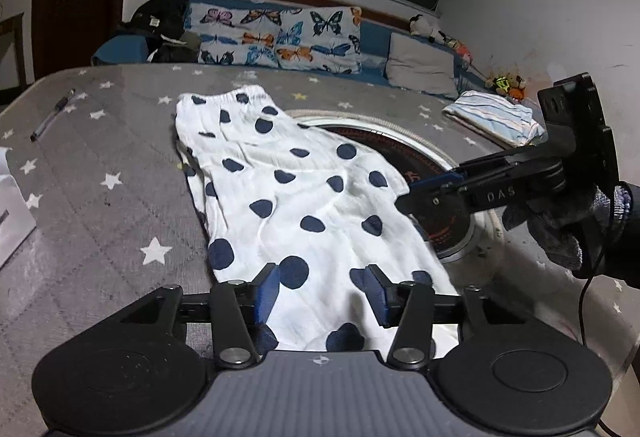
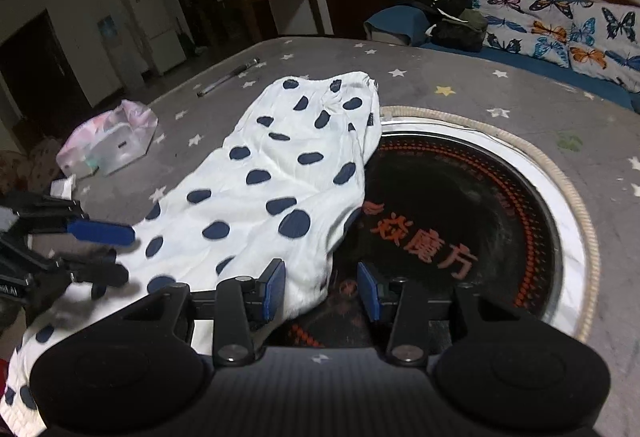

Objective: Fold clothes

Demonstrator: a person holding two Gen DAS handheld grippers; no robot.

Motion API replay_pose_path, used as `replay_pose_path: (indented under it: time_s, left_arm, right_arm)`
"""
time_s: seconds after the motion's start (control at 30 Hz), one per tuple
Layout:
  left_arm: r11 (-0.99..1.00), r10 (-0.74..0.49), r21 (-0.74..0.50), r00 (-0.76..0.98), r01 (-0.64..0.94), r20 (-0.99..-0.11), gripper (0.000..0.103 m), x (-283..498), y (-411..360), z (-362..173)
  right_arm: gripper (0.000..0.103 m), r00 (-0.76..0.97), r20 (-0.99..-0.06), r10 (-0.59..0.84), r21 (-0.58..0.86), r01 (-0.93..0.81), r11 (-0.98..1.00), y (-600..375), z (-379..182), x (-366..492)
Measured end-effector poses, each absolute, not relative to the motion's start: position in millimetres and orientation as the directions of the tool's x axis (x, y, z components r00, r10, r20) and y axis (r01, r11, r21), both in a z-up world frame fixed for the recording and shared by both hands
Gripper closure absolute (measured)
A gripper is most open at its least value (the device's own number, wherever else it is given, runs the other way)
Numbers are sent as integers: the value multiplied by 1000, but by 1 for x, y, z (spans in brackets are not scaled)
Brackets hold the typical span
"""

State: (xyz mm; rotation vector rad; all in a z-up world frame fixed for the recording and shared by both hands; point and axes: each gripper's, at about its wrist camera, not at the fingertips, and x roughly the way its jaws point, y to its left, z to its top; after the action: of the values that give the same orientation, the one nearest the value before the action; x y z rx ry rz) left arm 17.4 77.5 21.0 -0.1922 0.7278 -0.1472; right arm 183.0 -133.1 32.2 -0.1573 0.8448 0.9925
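A white garment with navy dots (image 1: 280, 197) lies spread along the grey star-patterned table cover (image 1: 100, 197), its elastic waistband at the far end. Its right side drapes over a round black cooker plate (image 2: 460, 205). My left gripper (image 1: 322, 293) hovers open over the garment's near end, dotted cloth showing between its blue pads without being pressed. In the right wrist view the same garment (image 2: 260, 177) runs to the left. My right gripper (image 2: 320, 291) is open at its near right edge, with a fold beside the left pad. Each gripper shows in the other's view: the right gripper (image 1: 424, 189), the left gripper (image 2: 116, 251).
A pen (image 1: 52, 119) lies at the table's far left and a folded striped cloth (image 1: 496, 117) at the far right. A tissue pack (image 2: 108, 145) sits left of the garment. A gloved hand (image 1: 560, 225) holds the right gripper. A sofa with butterfly cushions (image 1: 280, 37) stands behind.
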Motion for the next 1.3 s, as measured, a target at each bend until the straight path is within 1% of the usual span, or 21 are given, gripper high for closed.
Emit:
replay_pose_path:
  time_s: [0.07,0.1,0.13,0.2,0.27,0.43,0.47,0.5,0.53,0.57,0.83,1.0,1.13,1.3]
  left_arm:
    - [972,-197,-227,729,58,-656,51,19,78,17]
    - [972,-196,-228,724,54,-661,51,20,78,15]
    - [972,-194,-228,720,51,-666,51,20,78,14]
    - [973,-191,-227,715,46,-673,50,20,78,11]
    - [973,-190,-227,715,45,-673,48,20,78,10]
    - [974,-185,-224,714,40,-675,47,21,77,10]
    - [974,-184,-223,714,40,-676,47,21,77,11]
    - [974,-183,-222,714,40,-676,47,21,76,11]
    - [974,-183,-221,713,41,-676,47,21,76,11]
    - [975,-182,-219,713,41,-677,47,21,76,11]
    - [976,-178,-211,715,44,-676,47,21,77,9]
    - [975,-181,-216,714,42,-677,47,18,79,11]
    - [975,-181,-217,725,44,-664,47,18,77,17]
    - [973,-183,-226,749,45,-637,47,28,79,26]
  right_arm:
    - [64,254,-681,687,261,-792,552,-131,31,186]
    - [68,250,-676,693,260,-799,543,-130,32,185]
    - [75,247,-671,699,258,-806,533,-129,33,183]
    - [81,235,-664,710,256,-821,511,-128,36,180]
    - [82,225,-665,712,247,-834,494,-126,38,176]
    - [81,212,-672,710,235,-848,476,-124,36,172]
    - [83,215,-674,707,236,-844,481,-125,36,173]
    - [86,218,-676,704,237,-841,487,-127,35,175]
    - [99,230,-679,698,229,-836,499,-129,36,175]
    - [100,244,-681,690,221,-830,512,-131,37,176]
    - [103,350,-696,627,119,-805,582,-145,46,179]
    - [102,383,-696,608,103,-785,612,-150,50,181]
    - [97,363,-651,667,126,-815,566,-140,62,173]
    - [95,303,-666,682,136,-849,510,-112,52,162]
